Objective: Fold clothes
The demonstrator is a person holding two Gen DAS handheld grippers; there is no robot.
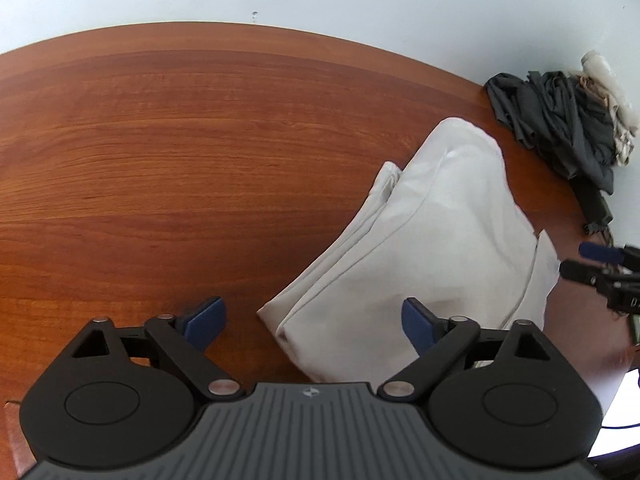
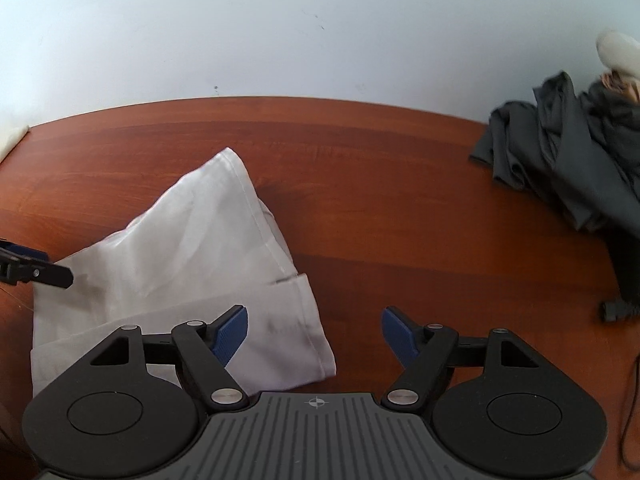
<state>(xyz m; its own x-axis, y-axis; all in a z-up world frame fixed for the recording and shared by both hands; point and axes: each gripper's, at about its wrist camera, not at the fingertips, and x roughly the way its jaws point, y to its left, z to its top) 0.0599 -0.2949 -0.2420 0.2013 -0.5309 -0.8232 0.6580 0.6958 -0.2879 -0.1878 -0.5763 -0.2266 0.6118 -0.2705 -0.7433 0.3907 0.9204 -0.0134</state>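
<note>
Both tools wide, empty. White garment [image 1: 416, 240] lies between left tool [image 1: 316, 320] and right tool [image 2: 314, 334], long axis running away; left nearer.

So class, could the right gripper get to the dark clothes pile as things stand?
Probably yes. The right gripper is open and holds nothing, and only bare table lies between it and the dark pile at the far right edge. The white garment sits off to its left.
</note>
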